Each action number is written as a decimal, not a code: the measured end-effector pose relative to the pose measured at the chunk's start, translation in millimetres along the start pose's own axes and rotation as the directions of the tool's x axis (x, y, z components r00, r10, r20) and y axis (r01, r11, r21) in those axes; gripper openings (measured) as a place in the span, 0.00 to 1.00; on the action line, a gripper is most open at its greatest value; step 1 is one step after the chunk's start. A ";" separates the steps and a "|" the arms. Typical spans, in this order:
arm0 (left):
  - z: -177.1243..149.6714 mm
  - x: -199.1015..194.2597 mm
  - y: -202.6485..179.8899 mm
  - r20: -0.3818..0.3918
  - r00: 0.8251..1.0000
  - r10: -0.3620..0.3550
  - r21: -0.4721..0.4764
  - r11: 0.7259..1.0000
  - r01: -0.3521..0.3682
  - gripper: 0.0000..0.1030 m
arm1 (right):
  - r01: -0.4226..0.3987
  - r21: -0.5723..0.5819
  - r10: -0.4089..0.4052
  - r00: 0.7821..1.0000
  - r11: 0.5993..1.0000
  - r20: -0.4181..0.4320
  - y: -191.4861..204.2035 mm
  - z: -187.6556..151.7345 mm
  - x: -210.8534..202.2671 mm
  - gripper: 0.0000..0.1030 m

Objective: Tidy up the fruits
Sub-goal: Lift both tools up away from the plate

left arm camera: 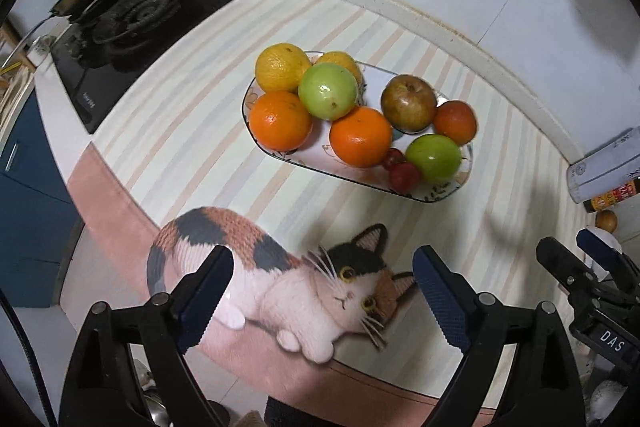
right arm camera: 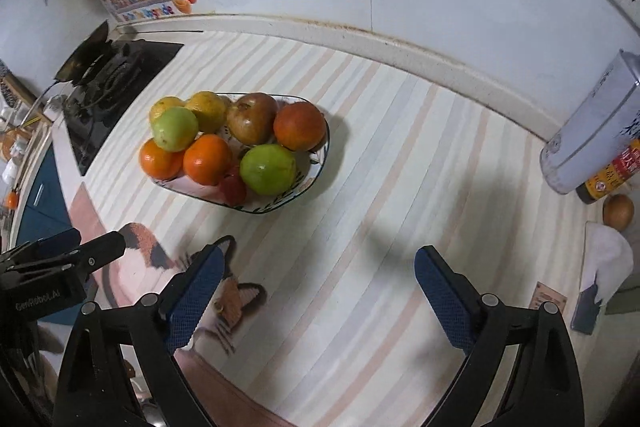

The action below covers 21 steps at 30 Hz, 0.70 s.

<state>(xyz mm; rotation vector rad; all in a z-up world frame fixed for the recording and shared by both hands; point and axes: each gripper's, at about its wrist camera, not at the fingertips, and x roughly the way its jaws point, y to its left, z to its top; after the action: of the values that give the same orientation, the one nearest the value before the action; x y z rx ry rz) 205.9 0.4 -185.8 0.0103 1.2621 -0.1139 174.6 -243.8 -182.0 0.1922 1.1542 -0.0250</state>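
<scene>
Holding: nothing; both my claws hang above the striped mat [right arm camera: 360, 227]
Left gripper [left arm camera: 322, 281]: jaws wide apart
Right gripper [right arm camera: 318, 281]: jaws wide apart
Fruits: oranges, green apples, brownish apple [left arm camera: 408, 102] piled on the plate [left arm camera: 466, 183], ahead of both claws

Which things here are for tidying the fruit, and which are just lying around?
For the job: the plate, oranges, green apples, yellow citrus, brownish apple, small red fruits, and both open grippers, left gripper, right gripper.

Lying about: stove, cat mat, bottle, onion.
</scene>
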 end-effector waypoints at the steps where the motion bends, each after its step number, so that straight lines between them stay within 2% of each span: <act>1: -3.8 -7.1 -2.2 0.015 1.000 0.006 -0.004 1.000 -0.006 0.89 | -0.002 -0.006 0.002 1.000 1.000 0.005 0.2 -1.4 -6.1 0.95; 8: -33.4 -72.5 -20.2 0.146 0.986 0.078 -0.033 0.997 -0.074 0.89 | -0.025 -0.056 0.028 0.997 0.998 0.068 2.2 -20.8 -74.3 0.95; 16: -72.8 -147.5 -36.7 0.266 0.959 0.093 -0.002 0.995 -0.097 0.89 | -0.009 -0.086 0.023 0.985 0.996 0.170 4.7 -49.1 -161.5 0.95; 21: -91.8 -188.1 -37.3 0.312 0.948 0.069 0.000 0.997 -0.072 0.89 | -0.007 -0.096 0.028 0.974 0.995 0.223 8.0 -68.5 -215.1 0.95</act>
<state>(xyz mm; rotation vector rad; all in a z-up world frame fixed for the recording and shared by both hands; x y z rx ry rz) 59.1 -15.1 -32.9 0.0456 0.9434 -0.0576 26.0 -241.7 -11.8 0.1115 0.9256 0.0234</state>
